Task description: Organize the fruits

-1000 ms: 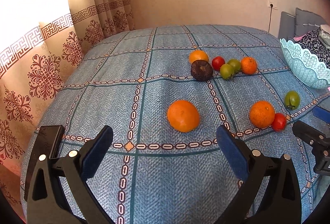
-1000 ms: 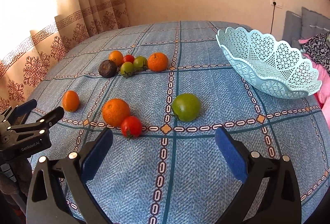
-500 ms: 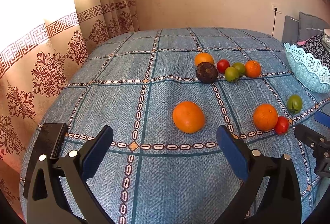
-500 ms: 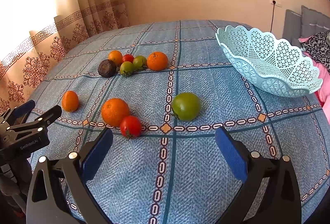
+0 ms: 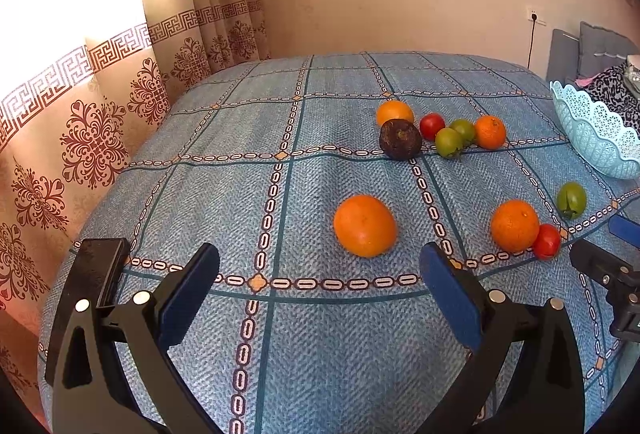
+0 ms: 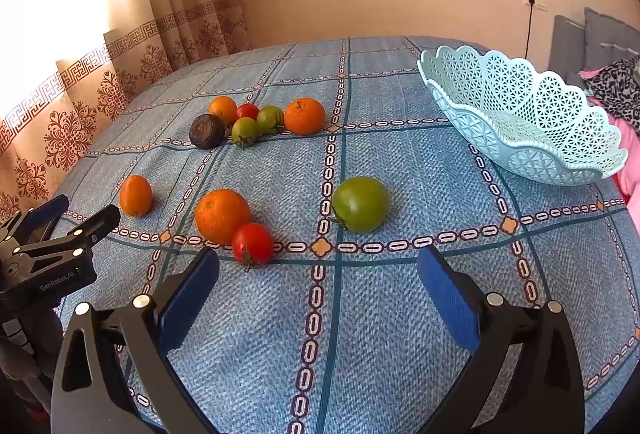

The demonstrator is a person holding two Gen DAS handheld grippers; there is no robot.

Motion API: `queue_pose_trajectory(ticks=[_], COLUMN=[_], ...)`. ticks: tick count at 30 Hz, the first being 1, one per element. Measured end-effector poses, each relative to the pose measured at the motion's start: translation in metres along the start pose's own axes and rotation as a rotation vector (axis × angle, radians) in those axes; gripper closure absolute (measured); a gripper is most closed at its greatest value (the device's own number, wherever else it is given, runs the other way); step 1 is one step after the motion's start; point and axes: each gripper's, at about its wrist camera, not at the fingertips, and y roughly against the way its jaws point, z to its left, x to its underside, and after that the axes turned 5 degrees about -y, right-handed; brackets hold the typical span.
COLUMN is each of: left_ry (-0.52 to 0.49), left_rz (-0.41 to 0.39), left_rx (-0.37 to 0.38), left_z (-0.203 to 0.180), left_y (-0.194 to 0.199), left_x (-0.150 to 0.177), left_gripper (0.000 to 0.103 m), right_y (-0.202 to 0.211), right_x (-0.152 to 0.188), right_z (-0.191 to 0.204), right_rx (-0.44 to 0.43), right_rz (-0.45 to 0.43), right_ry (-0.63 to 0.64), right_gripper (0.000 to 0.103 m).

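Bare bedspread [image 6: 400,314] lies open ahead of the green tomato [image 6: 360,204]. The orange [image 6: 222,216] and red tomato [image 6: 253,244] touch. 6 clustered fruits [image 6: 256,122] crowd the far side.

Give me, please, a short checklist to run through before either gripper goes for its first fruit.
1. Left gripper open and empty: ok.
2. Right gripper open and empty: ok.
3. Basket empty, free to receive fruit: ok.
4. Green tomato stands alone ahead of the right gripper: ok.
5. Lone orange clear of neighbours for the left gripper: ok.
6. Red tomato apart from the orange beside it: not ok, they touch.
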Motion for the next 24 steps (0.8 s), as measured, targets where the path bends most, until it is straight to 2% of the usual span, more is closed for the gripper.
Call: queue_pose_trajectory(ticks=[8, 10, 13, 17, 19, 24], left_ry=[0.009, 0.023, 0.046, 0.058, 0.058, 0.055], left_rz=[0.008, 0.015, 0.033, 0.048, 0.042, 0.052], left_rx=[0.014, 0.049, 0.141, 0.143, 0.134, 0.179], left_z=[0.001, 0.005, 0.013, 0.019, 0.022, 0.020], left_y=[-0.002, -0.004, -0.007, -0.013, -0.013, -0.016], left_x=[0.000, 0.000, -0.001, -0.004, -0.008, -0.019], left_gripper=[0.002, 0.002, 0.002, 0.002, 0.005, 0.017], right_y=[0.000, 0.001, 0.001, 0.001, 0.001, 0.001], right_x=[0.000, 0.000, -0.001, -0.003, -0.004, -0.006], right_z=[-0.001, -0.002, -0.004, -0.007, -0.009, -0.013], right_rx=[-0.003, -0.008, -0.015, -0.025, -0.033, -0.057], right_rz=[0.002, 0.003, 0.008, 0.017, 0.021, 0.043], right_ry=[-0.003, -0.009, -0.021, -0.036, -0.047, -0.077], right_gripper=[0.005, 0.005, 0.005, 0.005, 0.005, 0.005])
